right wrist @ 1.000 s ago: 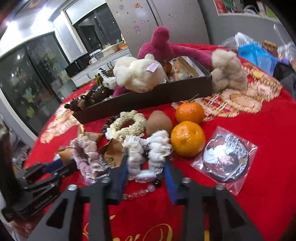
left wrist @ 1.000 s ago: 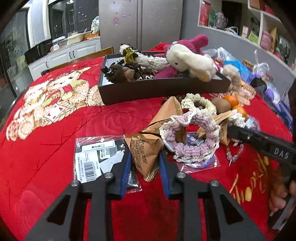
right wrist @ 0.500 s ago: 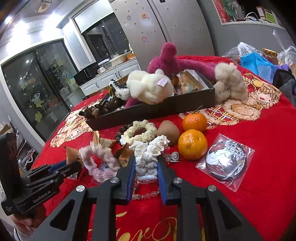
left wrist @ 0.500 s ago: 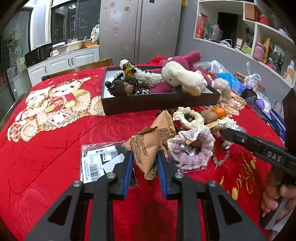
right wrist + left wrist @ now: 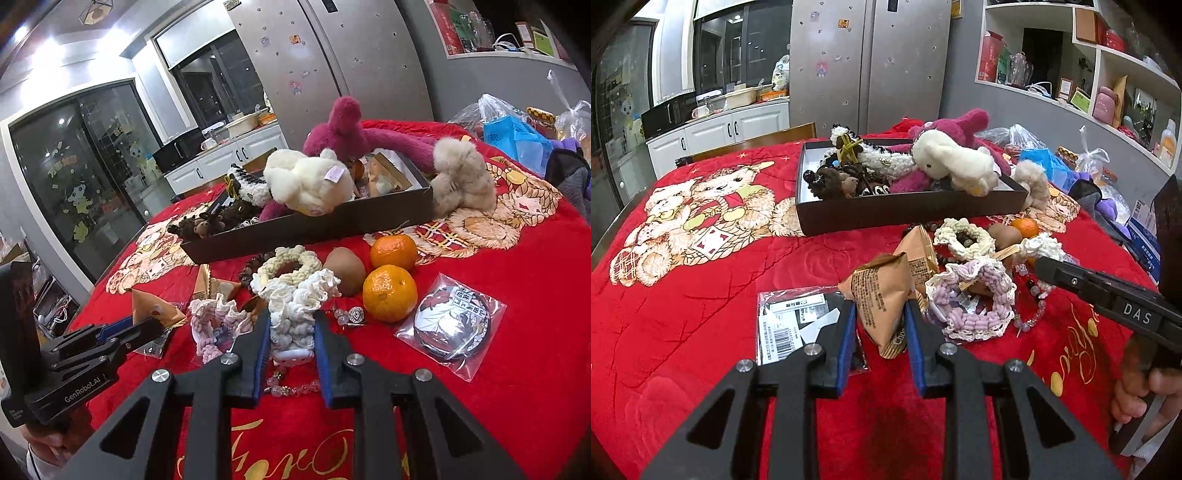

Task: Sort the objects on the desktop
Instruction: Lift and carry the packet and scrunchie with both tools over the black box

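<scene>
My left gripper (image 5: 880,325) is shut on a brown paper snack packet (image 5: 881,295) and holds it just above the red cloth. My right gripper (image 5: 291,332) is shut on a white knitted scrunchie (image 5: 295,299), lifted a little off the cloth. A purple-and-white scrunchie (image 5: 971,306) lies right of the packet. A cream scrunchie (image 5: 288,264) lies behind the white one. The dark box (image 5: 908,210) holds plush toys and hair ties at the back. The right gripper shows in the left wrist view (image 5: 1045,267), and the left one in the right wrist view (image 5: 155,325).
Two oranges (image 5: 389,291), a brown kiwi-like fruit (image 5: 345,266), a bagged round badge (image 5: 452,326), a bead bracelet (image 5: 295,387) and a bagged labelled item (image 5: 798,325) lie on the red cloth. Bags (image 5: 1052,162) crowd the table's right side.
Both grippers closed on their objects and rose: the left on the brown packet, the right on the white scrunchie. The views pulled back and up from the table.
</scene>
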